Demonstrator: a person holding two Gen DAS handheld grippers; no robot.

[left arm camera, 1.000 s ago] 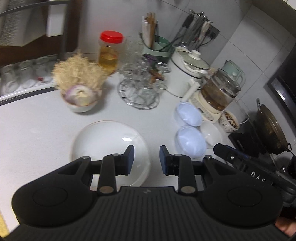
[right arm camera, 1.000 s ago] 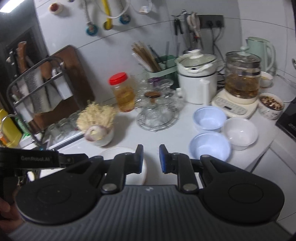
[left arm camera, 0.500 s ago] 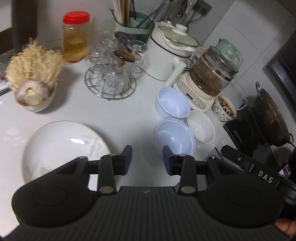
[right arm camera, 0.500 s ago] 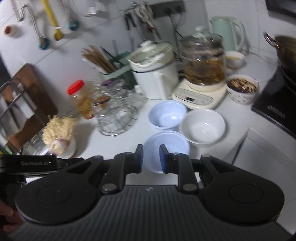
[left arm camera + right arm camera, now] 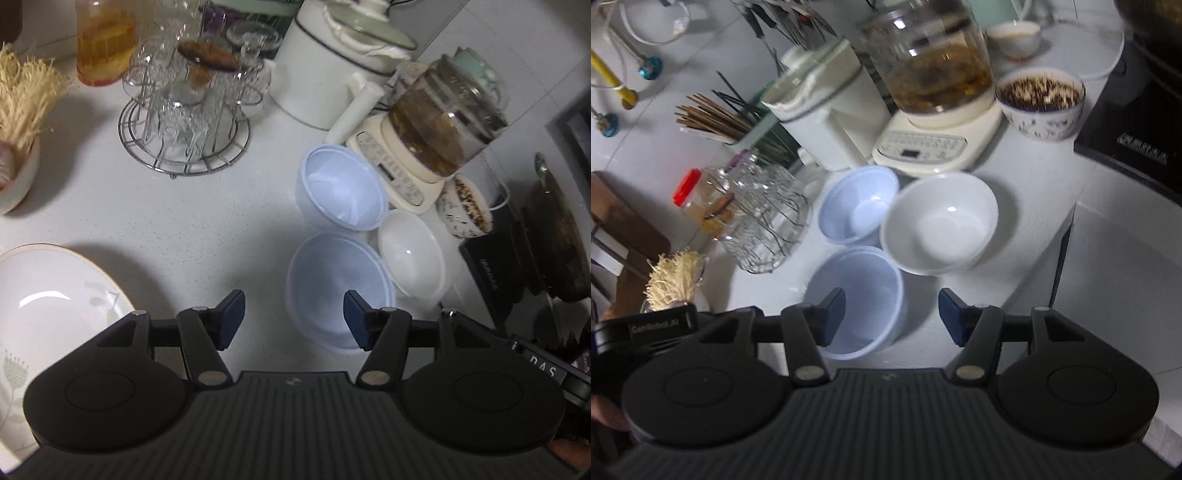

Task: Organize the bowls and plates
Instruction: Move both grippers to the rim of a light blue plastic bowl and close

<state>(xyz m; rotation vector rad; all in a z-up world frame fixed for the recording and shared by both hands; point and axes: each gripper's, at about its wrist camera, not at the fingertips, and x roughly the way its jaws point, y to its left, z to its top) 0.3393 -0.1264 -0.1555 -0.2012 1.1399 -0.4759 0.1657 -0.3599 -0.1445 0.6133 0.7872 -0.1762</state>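
Note:
Three empty bowls sit together on the white counter: a near pale-blue bowl (image 5: 338,290) (image 5: 855,301), a far pale-blue bowl (image 5: 341,192) (image 5: 857,205), and a white bowl (image 5: 410,253) (image 5: 940,223). A large white plate (image 5: 48,314) with a leaf pattern lies at the left. My left gripper (image 5: 293,321) is open and empty, its right finger over the near blue bowl's rim. My right gripper (image 5: 892,314) is open and empty, above the same bowl's near right side.
A wire rack of glasses (image 5: 184,122), a white cooker (image 5: 325,70), a glass kettle on its base (image 5: 439,125), a patterned bowl of food (image 5: 1039,101) and a black induction hob (image 5: 1134,136) crowd the counter. The counter edge (image 5: 1045,266) runs right of the white bowl.
Both grippers have opened wide from nearly shut. Both have moved right and down toward the three bowls, so the plate has slid to the left edge of the left wrist view.

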